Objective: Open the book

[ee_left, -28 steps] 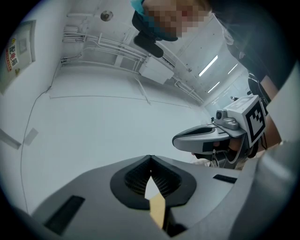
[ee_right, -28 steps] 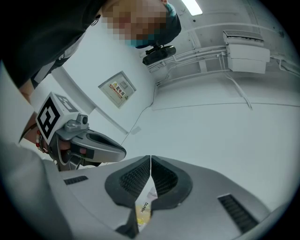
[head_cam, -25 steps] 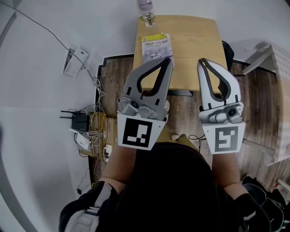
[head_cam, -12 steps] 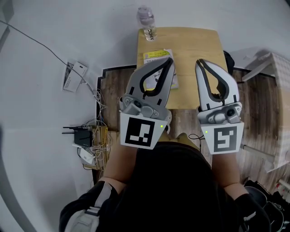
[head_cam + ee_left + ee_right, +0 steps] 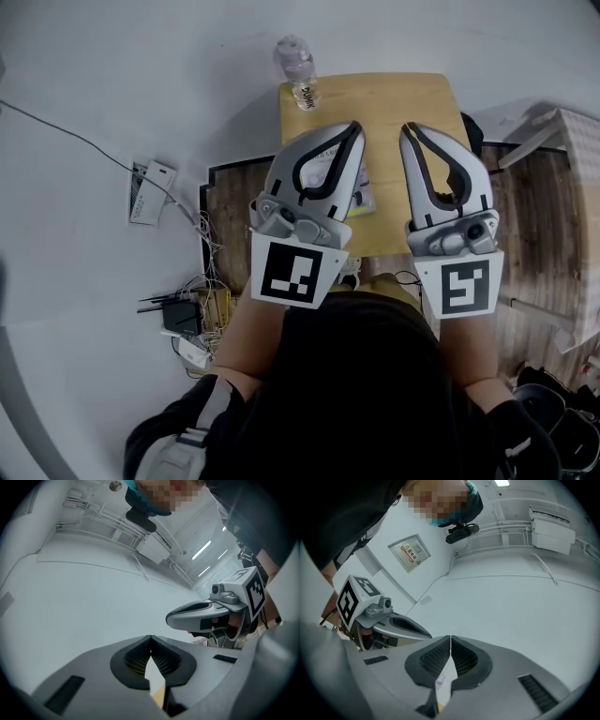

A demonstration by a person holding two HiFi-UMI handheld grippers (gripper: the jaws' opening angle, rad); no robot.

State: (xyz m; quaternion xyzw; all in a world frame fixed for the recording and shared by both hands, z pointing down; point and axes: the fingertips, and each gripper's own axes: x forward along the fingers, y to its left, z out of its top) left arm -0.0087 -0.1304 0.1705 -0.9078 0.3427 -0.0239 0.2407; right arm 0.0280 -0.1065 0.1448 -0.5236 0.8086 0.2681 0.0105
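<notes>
Book (image 5: 364, 192) lies flat with its cover up on the wooden counter (image 5: 403, 98), on the counter's left half near its front edge; most of it is hidden behind the left claw (image 5: 353, 127), and a yellow strip of the cover shows through the loop of that claw's jaws; a clear water bottle (image 5: 298, 67) stands upright at the counter's far left corner; the left claw is held above the counter's front left part, with its jaws drawn together so the ribbed pads meet at the tips and nothing is caught between them; the right claw (image 5: 408, 129) hangs beside it over the counter's front right part, apart from it, jaws likewise pressed tip to tip and empty; neither claw touches the book; a black router (image 5: 181, 317) sits amid a tangle of cables on the floor left of the counter.
</notes>
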